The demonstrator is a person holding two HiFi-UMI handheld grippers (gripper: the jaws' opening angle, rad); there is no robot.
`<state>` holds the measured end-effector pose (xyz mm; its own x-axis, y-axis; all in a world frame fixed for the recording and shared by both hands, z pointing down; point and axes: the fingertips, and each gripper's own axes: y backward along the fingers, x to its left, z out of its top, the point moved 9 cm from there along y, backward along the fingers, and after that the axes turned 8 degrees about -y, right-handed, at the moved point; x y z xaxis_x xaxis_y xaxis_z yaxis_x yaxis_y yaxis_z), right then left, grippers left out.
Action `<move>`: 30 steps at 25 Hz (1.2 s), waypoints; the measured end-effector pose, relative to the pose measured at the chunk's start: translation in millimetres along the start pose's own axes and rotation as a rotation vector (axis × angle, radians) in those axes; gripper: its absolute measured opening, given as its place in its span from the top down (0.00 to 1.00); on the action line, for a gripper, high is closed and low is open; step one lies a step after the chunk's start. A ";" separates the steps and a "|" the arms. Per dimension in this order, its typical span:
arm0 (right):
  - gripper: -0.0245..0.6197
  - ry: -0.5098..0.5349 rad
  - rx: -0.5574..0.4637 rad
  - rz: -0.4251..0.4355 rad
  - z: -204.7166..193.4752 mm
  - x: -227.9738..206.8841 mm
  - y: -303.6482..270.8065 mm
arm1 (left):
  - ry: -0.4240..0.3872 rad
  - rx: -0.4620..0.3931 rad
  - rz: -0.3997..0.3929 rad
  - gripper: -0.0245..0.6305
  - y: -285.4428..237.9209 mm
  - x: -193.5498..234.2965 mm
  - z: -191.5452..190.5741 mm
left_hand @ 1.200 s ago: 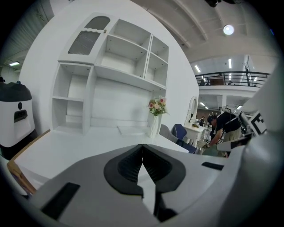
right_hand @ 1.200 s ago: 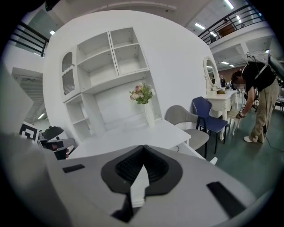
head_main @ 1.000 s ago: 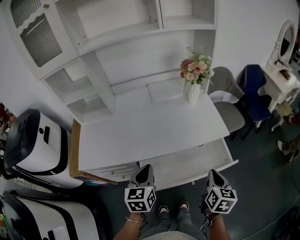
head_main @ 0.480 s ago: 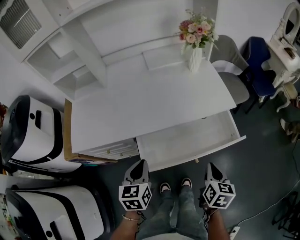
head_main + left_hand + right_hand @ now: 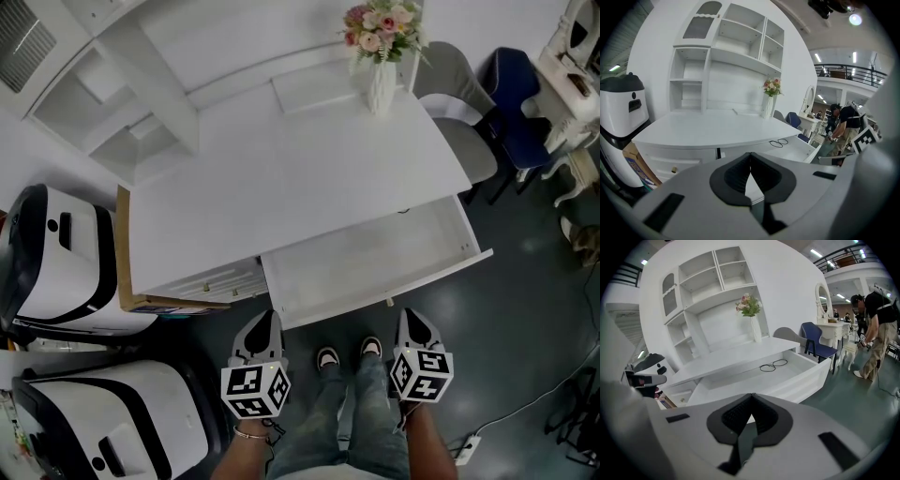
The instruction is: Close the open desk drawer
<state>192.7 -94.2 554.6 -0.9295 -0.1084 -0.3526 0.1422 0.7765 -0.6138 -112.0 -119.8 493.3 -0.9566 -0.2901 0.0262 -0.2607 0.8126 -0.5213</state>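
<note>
The white desk (image 5: 281, 178) has its wide drawer (image 5: 375, 267) pulled out toward me, with a black cord loop (image 5: 772, 365) lying inside at the back right. In the head view both grippers hang just short of the drawer's front panel (image 5: 394, 292) without touching it. My left gripper (image 5: 265, 321) is off the drawer's left corner and my right gripper (image 5: 410, 317) is below its right half. The left gripper view shows that gripper (image 5: 750, 155) shut and empty, aimed at the desk edge. In its own view the right gripper (image 5: 751, 398) is also shut on nothing, facing the drawer (image 5: 787, 380).
A flower vase (image 5: 380, 52) stands at the desk's back right under a shelf hutch (image 5: 122, 103). Small drawers (image 5: 211, 279) sit left of the open one. White machines (image 5: 56, 262) and a cardboard panel (image 5: 125, 272) flank the left. Chairs (image 5: 469, 141) stand to the right. A person (image 5: 876, 329) is farther off.
The desk has slid up in the head view and the drawer shows more fully. Both grippers sit lower and slightly farther from the drawer front. The drawer stays open.
</note>
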 end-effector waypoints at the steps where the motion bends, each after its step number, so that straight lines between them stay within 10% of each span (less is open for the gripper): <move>1: 0.95 0.015 -0.001 0.003 -3.5 0.3 -4.1 | 0.000 0.001 0.005 0.93 0.6 1.0 -0.5; 30: 0.95 0.130 0.106 0.061 -37.5 13.9 -64.8 | 0.034 0.054 0.107 0.93 -2.1 27.9 -12.4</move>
<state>157.8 -122.7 615.9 -0.9532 0.0238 -0.3015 0.2287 0.7089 -0.6672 -139.8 -123.3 505.7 -0.9828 -0.1848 -0.0038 -0.1500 0.8091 -0.5682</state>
